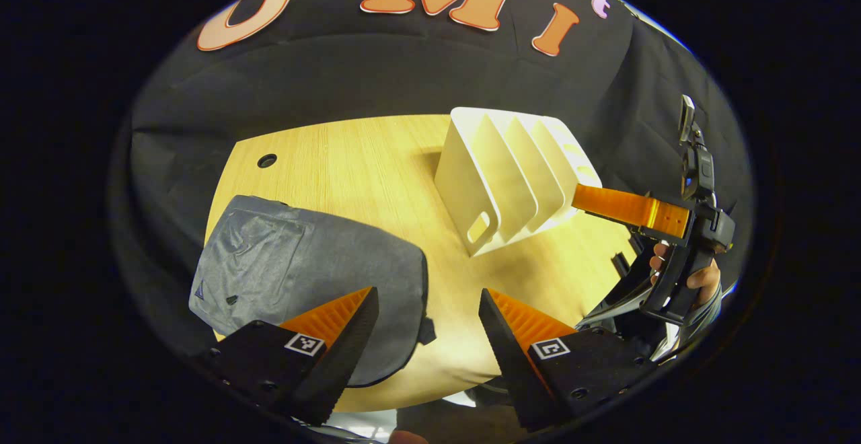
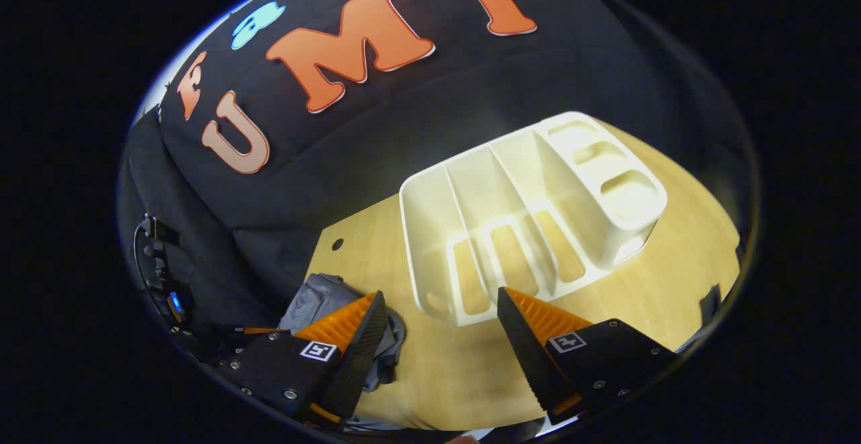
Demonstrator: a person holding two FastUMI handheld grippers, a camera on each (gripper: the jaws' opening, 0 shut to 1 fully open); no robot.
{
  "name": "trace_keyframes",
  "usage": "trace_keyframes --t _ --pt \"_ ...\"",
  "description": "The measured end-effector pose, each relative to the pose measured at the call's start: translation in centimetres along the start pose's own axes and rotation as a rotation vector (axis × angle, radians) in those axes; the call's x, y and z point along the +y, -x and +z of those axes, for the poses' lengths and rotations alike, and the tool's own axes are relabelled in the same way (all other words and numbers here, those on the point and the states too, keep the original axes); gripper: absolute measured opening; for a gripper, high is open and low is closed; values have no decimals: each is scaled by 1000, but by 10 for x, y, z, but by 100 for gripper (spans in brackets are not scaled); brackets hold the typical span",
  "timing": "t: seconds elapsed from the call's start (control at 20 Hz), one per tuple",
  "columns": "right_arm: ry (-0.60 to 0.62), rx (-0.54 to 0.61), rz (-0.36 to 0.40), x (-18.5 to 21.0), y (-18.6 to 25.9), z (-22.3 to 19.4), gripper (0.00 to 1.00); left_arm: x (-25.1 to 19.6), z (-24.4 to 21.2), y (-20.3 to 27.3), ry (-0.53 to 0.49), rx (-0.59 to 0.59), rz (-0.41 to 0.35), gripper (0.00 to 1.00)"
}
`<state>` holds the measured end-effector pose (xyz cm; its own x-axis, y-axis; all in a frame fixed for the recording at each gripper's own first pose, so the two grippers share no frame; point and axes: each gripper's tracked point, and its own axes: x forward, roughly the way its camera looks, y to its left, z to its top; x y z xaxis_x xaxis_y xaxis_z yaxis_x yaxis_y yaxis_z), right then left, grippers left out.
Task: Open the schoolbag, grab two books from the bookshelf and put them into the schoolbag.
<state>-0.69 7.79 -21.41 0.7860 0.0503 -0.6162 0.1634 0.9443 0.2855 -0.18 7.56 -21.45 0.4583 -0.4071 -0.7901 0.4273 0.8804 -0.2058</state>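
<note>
Schoolbag (image 1: 303, 276): grey fabric, lying flat on the wooden table (image 1: 377, 161), to the near left of the bookshelf and well apart from it; no opening in it is visible from here, and whether the zip is undone cannot be told. In the right gripper view the bag (image 2: 323, 299) shows as a crumpled grey corner to the left of the bookshelf. Bookshelf (image 2: 531, 208): white slotted rack, standing toward the back of the table; every slot seen from above holds nothing, and no book is visible anywhere on the table. Left gripper (image 1: 427, 326): jaws spread wide, holding nothing, poised above the bag's near right edge, left of the bookshelf. Right gripper (image 2: 440, 329): jaws likewise wide, holding nothing, poised just in front of the bookshelf's open slots; from the left gripper view it (image 1: 578, 203) sits at the rack's right side, held by a hand (image 1: 699, 276). Step in hand, by judgement: either the books are already stowed or they lie hidden. Next move calls for checking the bag's mouth with the left gripper and, if books remain, reaching the right one into a slot.
</note>
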Motion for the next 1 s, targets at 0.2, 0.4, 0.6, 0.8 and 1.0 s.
trace_keyframes --t 0.2,0.4,0.6,0.8,1.0 --pt "165 -107 -17 -15 23 51 98 -34 45 1 1 -165 35 95" --pt "256 -202 12 -16 47 93 98 -60 105 32 -12 -369 103 98" --pt "392 -286 16 -25 69 122 98 -54 135 65 26 -499 277 97" --pt "477 -350 8 -32 91 146 98 -72 167 114 54 -696 336 97" --pt "507 -436 13 -22 111 171 98 -105 179 152 42 -844 362 96"
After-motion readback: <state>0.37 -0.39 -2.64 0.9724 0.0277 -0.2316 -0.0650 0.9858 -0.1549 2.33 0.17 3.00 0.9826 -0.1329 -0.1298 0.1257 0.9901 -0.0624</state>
